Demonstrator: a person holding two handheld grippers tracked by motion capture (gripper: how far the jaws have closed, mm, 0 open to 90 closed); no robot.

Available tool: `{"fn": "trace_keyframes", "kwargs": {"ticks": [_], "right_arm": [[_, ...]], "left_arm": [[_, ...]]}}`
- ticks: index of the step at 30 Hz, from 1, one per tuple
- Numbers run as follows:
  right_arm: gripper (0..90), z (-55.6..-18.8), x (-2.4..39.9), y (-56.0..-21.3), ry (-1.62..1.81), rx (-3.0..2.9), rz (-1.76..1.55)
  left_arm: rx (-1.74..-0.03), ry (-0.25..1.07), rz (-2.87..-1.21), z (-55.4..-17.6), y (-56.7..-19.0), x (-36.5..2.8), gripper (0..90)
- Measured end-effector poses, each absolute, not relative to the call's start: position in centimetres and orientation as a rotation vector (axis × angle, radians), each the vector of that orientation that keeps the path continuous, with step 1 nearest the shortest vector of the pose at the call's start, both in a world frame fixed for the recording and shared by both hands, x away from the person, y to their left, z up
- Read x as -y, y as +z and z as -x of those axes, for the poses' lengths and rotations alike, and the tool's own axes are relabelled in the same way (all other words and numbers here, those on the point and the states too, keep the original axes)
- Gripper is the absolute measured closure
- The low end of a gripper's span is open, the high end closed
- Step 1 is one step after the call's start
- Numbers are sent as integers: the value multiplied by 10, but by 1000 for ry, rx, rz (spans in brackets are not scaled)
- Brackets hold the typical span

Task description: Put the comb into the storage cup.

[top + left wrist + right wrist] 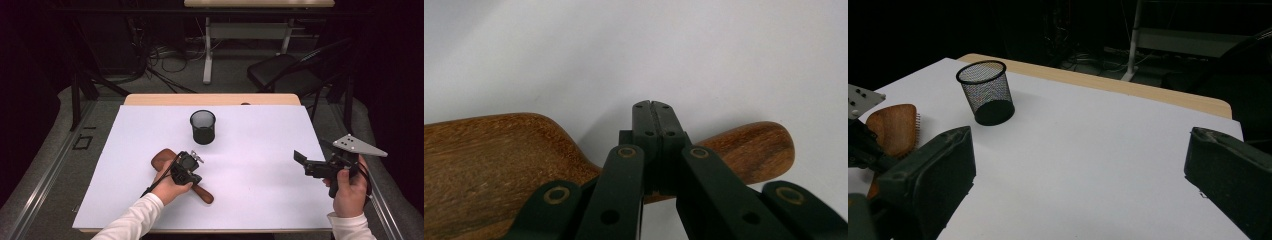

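1. High view: a white sheet (pixel 260 195) is seen spread over the bench (pixel 210 99). A black mesh cup (pixel 203 126) is stood upright toward the far middle. A wooden brush (pixel 165 160) is laid flat at the near left, its handle pointed toward the near edge. The left tool (pixel 187 167) is held over the brush by the left hand (pixel 170 187). The right tool (pixel 305 162) is held by the right hand (pixel 350 192) near the right edge, above the sheet, well apart from the brush and cup.

2. Left gripper view: the left tool's (pixel 655 107) jaws are seen pressed together over the brush's (pixel 494 160) narrow neck, between head and handle. Whether anything is pinched between them cannot be told.

3. Right gripper view: the right tool's (pixel 1078 170) jaws are seen spread wide, with nothing between them. The mesh cup (pixel 986 92) is seen beyond, with the brush (pixel 895 127) at the left.
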State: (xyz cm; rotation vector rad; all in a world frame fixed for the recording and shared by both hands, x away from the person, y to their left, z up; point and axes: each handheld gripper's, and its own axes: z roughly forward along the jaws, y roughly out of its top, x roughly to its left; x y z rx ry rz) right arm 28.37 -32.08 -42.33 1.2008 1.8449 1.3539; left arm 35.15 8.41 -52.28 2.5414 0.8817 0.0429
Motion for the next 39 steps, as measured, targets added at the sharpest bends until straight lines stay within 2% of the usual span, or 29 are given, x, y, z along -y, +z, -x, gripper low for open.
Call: {"fn": "trace_keyframes", "kwargs": {"ticks": [21,39], "right_arm": [[0,-285,320,-425,1348,-1853,-1207],[0,-285,317,-425,1333,-1863,-1199]], "left_arm": [[-855,41,-2559,-327,-524,-97,900],[-897,48,-2528,-314,-524,-128,900]]}}
